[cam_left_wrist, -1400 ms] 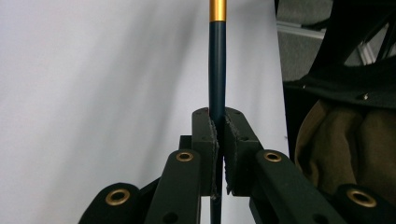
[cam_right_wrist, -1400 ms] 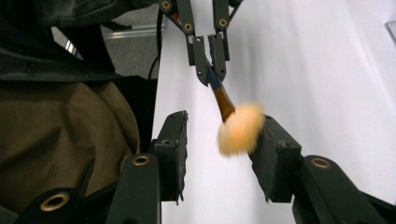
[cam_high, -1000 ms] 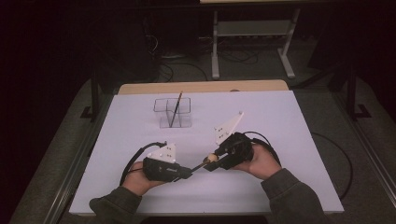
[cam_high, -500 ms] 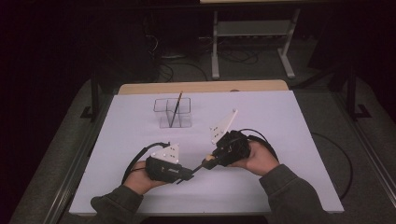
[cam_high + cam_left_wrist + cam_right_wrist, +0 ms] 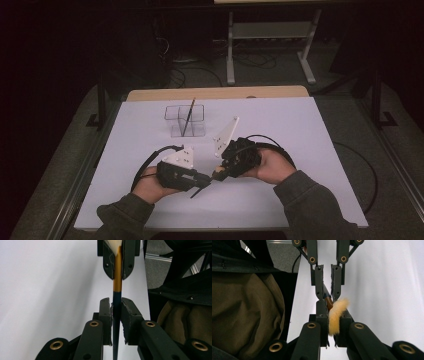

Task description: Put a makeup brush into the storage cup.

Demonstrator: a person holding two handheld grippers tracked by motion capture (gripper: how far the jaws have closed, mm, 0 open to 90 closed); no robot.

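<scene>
black right gripper [image 5: 331,322] fingers clamp brush [image 5: 336,312] bristles; left gripper [image 5: 116,315] fingers easing, handle between.

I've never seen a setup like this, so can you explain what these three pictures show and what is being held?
A person sits at a table covered in white and holds a hand-operated grasping tool in each hand. The high view looks down from above: the left tool and the right tool meet near the table's front. The other two pictures come from small cameras riding on each tool, looking along its two black jaws.

Between them is a paintbrush. The left tool has its jaws around the dark handle and has just been opening a little. The right tool is shut on the pale bristles. Farther back stands a clear box with compartments, with another brush leaning in it.
</scene>
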